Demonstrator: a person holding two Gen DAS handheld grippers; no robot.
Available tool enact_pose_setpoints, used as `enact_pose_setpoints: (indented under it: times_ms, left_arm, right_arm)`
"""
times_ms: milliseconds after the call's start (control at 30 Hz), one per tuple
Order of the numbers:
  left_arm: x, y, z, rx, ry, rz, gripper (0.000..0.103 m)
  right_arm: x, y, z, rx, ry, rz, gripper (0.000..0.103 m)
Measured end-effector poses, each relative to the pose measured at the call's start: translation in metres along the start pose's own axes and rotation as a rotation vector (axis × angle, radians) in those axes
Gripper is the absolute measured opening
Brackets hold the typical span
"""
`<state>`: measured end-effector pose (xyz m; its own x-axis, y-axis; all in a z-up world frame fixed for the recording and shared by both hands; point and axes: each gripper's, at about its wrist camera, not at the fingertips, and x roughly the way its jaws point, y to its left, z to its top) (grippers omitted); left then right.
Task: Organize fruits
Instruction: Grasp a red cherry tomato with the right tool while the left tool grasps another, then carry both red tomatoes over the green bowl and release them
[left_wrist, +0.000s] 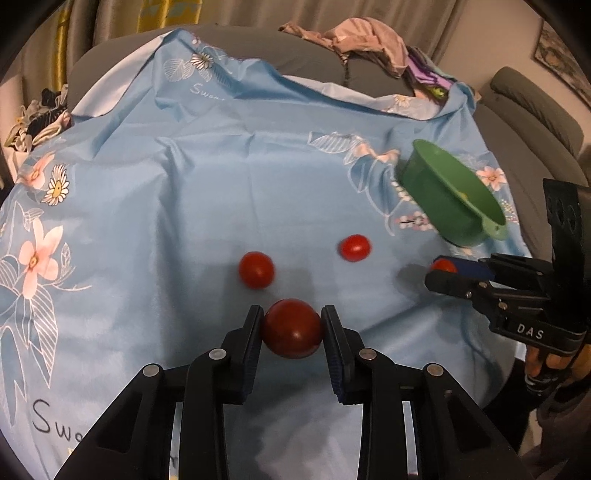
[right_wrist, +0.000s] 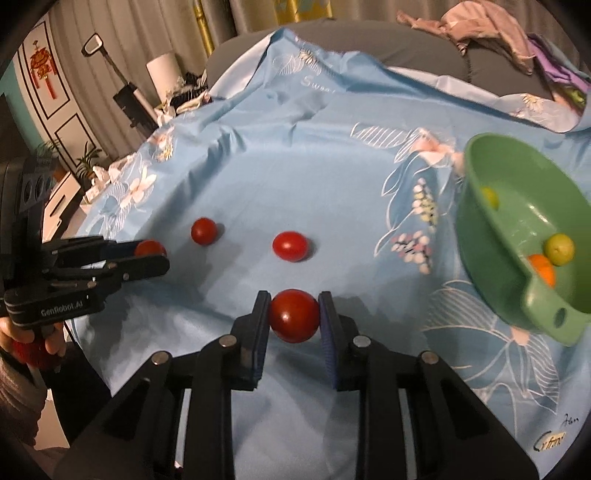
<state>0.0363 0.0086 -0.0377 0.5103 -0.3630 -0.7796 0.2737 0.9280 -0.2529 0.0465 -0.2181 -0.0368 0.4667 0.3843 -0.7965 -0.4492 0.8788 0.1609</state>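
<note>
My left gripper (left_wrist: 292, 325) is shut on a dark red tomato (left_wrist: 291, 328) just above the blue cloth. My right gripper (right_wrist: 293, 314) is shut on another red tomato (right_wrist: 293, 315). Each gripper shows in the other's view, the right one (left_wrist: 441, 271) at the right, the left one (right_wrist: 153, 254) at the left. Two more red tomatoes lie loose on the cloth, one (left_wrist: 256, 269) on the left and one (left_wrist: 354, 248) on the right; they also show in the right wrist view (right_wrist: 203, 231) (right_wrist: 290, 246). A green bowl (right_wrist: 517, 206) at the right holds small green and orange fruits.
A blue flowered cloth (left_wrist: 184, 184) covers the grey sofa seat. Crumpled clothes (left_wrist: 365, 40) lie on the sofa back. A grey armrest (left_wrist: 535, 107) stands at the right. Household items and a plant (right_wrist: 86, 162) stand beyond the cloth's left edge.
</note>
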Motion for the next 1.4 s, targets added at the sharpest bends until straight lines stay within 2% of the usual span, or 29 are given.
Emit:
enact_pose_setpoints:
  times_ms: [400,567,900,1400]
  left_arm:
    - [-0.014,-0.031,0.005,0.046,-0.013,0.014,0.032]
    - [-0.023,-0.039,0.013,0.043,-0.041,-0.02,0.032]
    - [-0.025,-0.074,0.032,0.133,-0.055,-0.016,0.032]
    - [-0.009,-0.136,0.068,0.273,-0.069,-0.085,0.032]
  right_arm:
    - [-0.039,-0.009,-0.003,0.022,-0.101,-0.009,0.026]
    - [-0.051,-0.017,-0.007,0.041,-0.135,-0.011,0.027]
    - [-0.068,-0.041,-0.014,0.094,-0.192,-0.017,0.027]
    - [-0.086,-0.093,-0.024,0.208,-0.258,-0.06,0.027]
